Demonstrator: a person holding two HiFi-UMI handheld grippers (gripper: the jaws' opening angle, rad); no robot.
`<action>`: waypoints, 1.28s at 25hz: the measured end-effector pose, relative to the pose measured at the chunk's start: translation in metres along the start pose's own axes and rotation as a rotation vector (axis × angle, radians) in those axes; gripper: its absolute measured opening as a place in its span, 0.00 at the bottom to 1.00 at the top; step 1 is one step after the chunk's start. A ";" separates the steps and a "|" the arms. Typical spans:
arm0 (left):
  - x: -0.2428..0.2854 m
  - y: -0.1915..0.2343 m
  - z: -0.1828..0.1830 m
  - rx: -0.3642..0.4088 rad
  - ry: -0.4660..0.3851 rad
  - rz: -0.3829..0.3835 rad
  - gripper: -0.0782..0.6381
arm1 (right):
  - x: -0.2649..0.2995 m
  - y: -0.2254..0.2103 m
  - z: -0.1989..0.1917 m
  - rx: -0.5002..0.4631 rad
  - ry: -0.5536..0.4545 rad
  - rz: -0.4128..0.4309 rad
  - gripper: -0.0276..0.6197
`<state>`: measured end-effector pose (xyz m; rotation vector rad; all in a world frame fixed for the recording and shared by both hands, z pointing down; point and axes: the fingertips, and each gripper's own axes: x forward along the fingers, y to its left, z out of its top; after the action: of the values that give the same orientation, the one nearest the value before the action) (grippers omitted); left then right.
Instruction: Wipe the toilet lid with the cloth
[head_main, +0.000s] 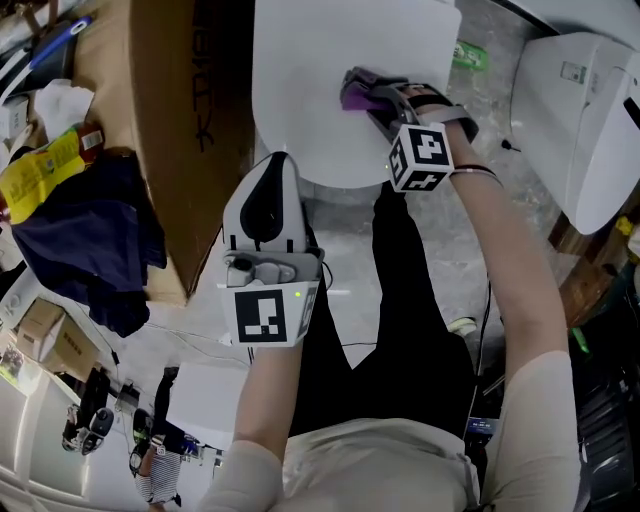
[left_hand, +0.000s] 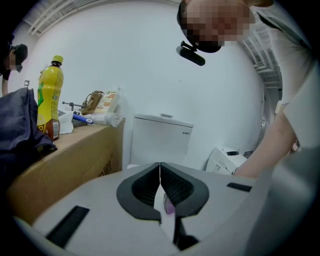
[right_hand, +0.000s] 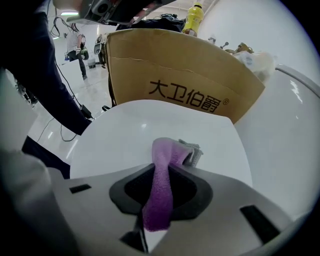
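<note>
Right gripper (right_hand: 161, 172) pinching the purple cloth (right_hand: 159, 192) on the toilet lid (right_hand: 125, 135).
At the upper middle of the head view the cloth touches the white lid, and its far end carries what may be a grey hem. Left gripper (left_hand: 160, 172), jaws pressed together on nothing, hovers by the lid's near rim. Cardboard box (head_main: 170, 120) stands at upper left.

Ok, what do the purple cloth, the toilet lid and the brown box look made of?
Purple cloth: likely microfibre or terry, matte; its surface is fuzzy and nubbly.
Toilet lid: probably hard plastic, glossy white, with light glints.
Brown box: cardboard, matte, with printed lettering and a creased edge.
</note>
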<state>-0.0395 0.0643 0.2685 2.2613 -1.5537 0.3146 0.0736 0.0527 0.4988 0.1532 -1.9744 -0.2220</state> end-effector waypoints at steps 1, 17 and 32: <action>-0.002 -0.001 -0.001 0.002 0.000 -0.006 0.13 | -0.001 0.007 0.002 0.008 0.000 0.005 0.17; -0.040 -0.006 -0.010 0.007 0.011 -0.054 0.13 | -0.010 0.119 0.028 0.080 -0.004 0.080 0.17; -0.051 -0.002 -0.019 -0.016 0.026 -0.063 0.13 | -0.016 0.158 0.036 0.127 0.005 0.181 0.17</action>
<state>-0.0560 0.1158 0.2651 2.2798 -1.4632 0.3113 0.0465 0.2128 0.5063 0.0564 -1.9847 0.0214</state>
